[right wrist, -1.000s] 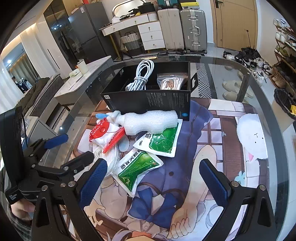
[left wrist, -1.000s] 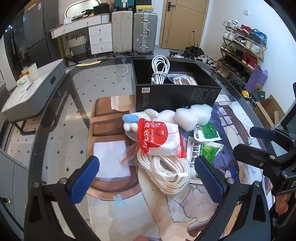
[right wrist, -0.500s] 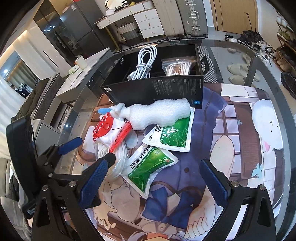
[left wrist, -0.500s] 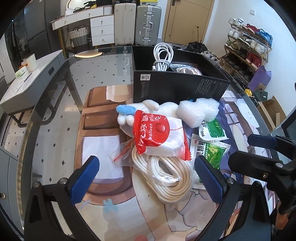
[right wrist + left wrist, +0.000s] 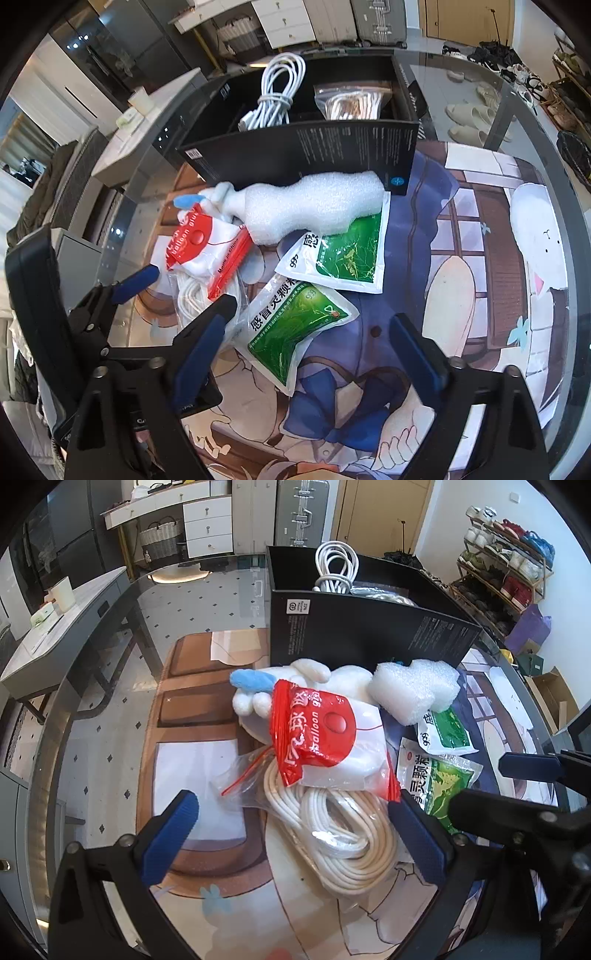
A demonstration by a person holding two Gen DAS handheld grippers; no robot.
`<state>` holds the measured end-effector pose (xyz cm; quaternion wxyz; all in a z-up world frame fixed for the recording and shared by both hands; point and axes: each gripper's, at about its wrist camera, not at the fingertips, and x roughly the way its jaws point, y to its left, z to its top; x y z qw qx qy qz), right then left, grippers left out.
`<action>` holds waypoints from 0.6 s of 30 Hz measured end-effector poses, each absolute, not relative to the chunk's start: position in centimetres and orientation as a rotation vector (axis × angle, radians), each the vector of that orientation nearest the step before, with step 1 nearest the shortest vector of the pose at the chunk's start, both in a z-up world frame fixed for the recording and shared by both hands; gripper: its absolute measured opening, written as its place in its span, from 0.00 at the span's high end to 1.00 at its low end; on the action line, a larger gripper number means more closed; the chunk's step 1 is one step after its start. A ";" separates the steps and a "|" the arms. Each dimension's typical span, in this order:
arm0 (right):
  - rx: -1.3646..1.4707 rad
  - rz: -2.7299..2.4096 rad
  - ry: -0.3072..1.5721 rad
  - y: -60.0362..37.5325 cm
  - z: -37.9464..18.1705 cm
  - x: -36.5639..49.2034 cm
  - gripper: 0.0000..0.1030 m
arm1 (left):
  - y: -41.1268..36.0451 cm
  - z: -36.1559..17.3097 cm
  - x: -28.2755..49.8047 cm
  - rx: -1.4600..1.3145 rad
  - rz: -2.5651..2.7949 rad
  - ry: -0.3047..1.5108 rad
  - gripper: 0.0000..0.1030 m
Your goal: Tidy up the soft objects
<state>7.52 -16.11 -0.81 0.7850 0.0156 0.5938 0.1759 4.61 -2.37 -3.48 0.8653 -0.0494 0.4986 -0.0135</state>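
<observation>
A heap of soft things lies on the printed mat in front of a black box. In it are a white plush toy, a red and white balloon-glue bag, a bagged coil of white cable, a foam wrap and two green pouches. My left gripper is open and straddles the cable coil, its pads apart from it. My right gripper hangs over the nearer green pouch. Its jaws are closing, and the pouch sits between them untouched.
The black box holds a white cable bundle and a bagged rope. The two grippers are close side by side, and the left gripper's fingers show beside the right one. The glass table edge curves at the left. A shoe rack stands far right.
Both grippers have come down and closer to the heap, which now looks larger. The right gripper's fingers stand slightly nearer each other than before.
</observation>
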 end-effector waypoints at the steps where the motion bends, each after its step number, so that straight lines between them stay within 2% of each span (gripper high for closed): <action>1: 0.037 0.378 1.292 -16.1 -0.9 7.7 0.18 | -2.2 -3.6 4.7 -0.116 -0.033 1.055 0.00; 8: 0.058 0.346 1.352 -15.9 -1.4 9.0 0.30 | -2.1 -3.7 4.7 -0.118 -0.048 1.069 0.00; 18: 0.083 0.279 1.415 -15.6 -2.7 9.7 0.36 | -2.7 -3.8 4.4 -0.080 -0.025 1.084 0.02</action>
